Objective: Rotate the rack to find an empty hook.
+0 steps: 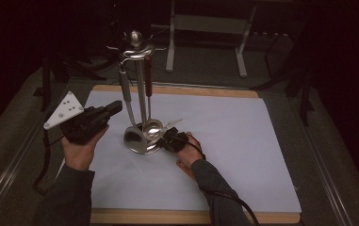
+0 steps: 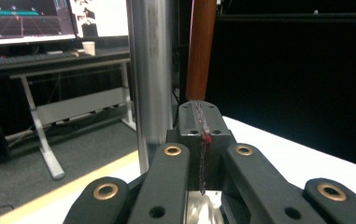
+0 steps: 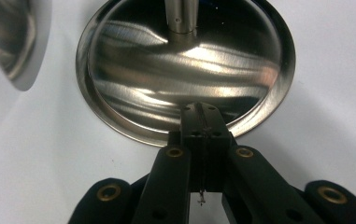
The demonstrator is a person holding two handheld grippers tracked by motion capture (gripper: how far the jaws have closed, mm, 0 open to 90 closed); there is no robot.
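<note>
Right gripper (image 3: 202, 122) closed against unmarked steel base (image 3: 133, 70)

From above my side, the high view looks forward and down on the round shiny steel stand base (image 1: 139, 141). My right gripper view looks steeply down, close over that base (image 3: 185, 65). My left gripper view looks level, near its upright steel pole (image 2: 151, 70).

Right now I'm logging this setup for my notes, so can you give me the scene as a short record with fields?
Surface: white mat on a wooden board
Stand: steel utensil stand, round base
Hanging: grey-handled utensil, brown-handled utensil
Left tool: jaws shut, beside the grey handle
Right tool: jaws shut, tips over the base rim
</note>
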